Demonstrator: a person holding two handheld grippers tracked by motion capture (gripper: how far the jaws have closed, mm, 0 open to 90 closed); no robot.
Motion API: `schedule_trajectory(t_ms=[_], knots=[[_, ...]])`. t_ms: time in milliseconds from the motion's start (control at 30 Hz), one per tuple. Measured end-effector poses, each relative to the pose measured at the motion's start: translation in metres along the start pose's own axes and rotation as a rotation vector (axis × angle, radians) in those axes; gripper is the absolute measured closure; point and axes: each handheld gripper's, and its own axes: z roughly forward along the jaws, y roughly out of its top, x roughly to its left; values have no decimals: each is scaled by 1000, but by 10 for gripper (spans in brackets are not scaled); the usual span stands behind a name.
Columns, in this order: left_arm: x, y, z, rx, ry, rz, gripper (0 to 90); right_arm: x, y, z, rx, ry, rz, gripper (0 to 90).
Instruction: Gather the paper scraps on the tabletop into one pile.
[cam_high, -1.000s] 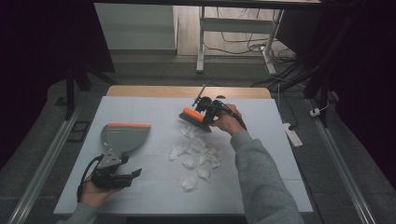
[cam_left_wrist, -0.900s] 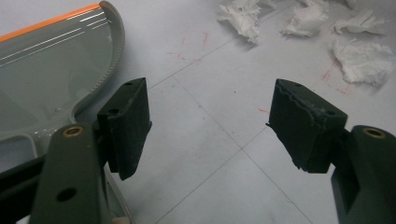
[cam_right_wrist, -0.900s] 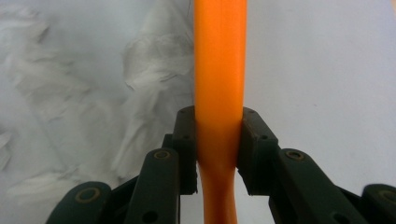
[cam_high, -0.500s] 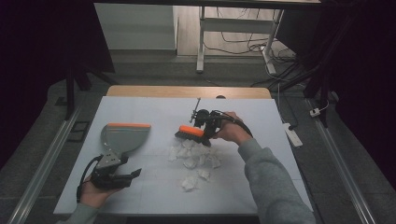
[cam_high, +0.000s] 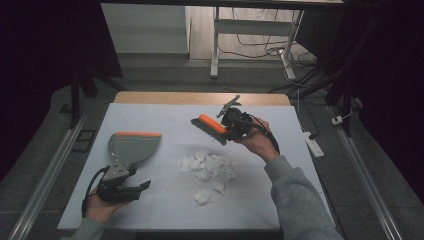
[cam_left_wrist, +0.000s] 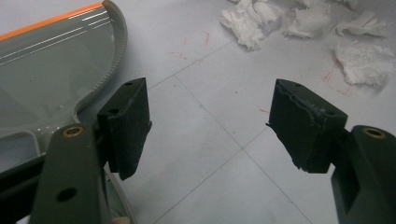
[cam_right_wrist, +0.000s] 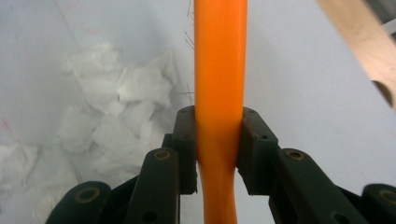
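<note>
Since the earlier frames the right gripper (cam_high: 231, 127) has carried the brush (cam_high: 210, 129) from the far middle of the table towards the person and up, so it now hangs in the air just beyond the paper scraps (cam_high: 207, 165). Its jaws are clamped tight on the orange handle (cam_right_wrist: 219, 79), as the right gripper view shows. The left gripper (cam_high: 137, 186) has not shifted; its jaws stand wide apart with nothing between them, the left one just beside the dustpan (cam_high: 131, 147) handle, which it does not grip.

The dustpan lies flat on the table (cam_high: 165, 117) to the left of the scraps, orange lip facing away from the person, well apart from the pile.

The likely trouble: the pan is loose and its mouth does not face the pile. If the brush sweeps leftwards now, the scraps would scatter past the pan or push it along, since nothing holds it. The paper is light and crumpled, so a fast stroke could flick pieces off the table. A grip this far back on the thin handle may let the brush twist under pressure.
</note>
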Motion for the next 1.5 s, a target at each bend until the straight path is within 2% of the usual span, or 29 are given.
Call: schedule_trajectory(t_ms=[67,167,367,433,667,967,1233,1500], knots=[[0,0,0,1,1,0,300,1,-1,-3,-13,-3,13,709],[0,0,0,-1,4,-1,300,5,-2,-6,-23,27,26,709],[1,-1,-2,-7,11,-6,300,31,3,-7,-55,105,37,709],[2,-1,-3,-9,15,-9,300,39,5,-4,-59,121,36,709],[4,-2,-4,-16,26,-14,300,58,12,13,-72,180,104,709],[6,-4,-6,-22,36,-24,300,91,29,37,-75,219,141,709],[8,-4,-6,-20,43,-27,300,100,37,55,-32,238,173,709],[8,-5,-6,-19,44,-27,300,104,42,75,-15,296,227,708]])
